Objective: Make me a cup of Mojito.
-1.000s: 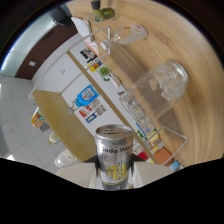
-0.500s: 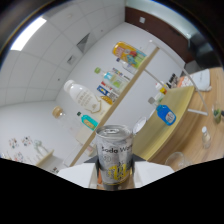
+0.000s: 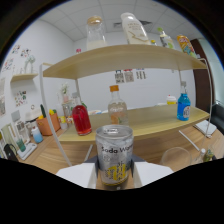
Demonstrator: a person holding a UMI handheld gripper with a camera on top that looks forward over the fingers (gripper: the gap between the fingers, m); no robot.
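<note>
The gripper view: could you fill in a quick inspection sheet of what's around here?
Surface: wooden shelf behind, wooden counter below.
Job's things: soda can, upright, label facing the camera.
Clutter: red bottle, clear bottle, blue bottle, orange pot, jars on the top shelf.
Grippers: hand-held gripper shut on the soda can.
Cables: nothing seen.
Surroundings: white walls, papers pinned up.

One soda can [image 3: 114, 154], about eight bottles [image 3: 117, 106]
</note>
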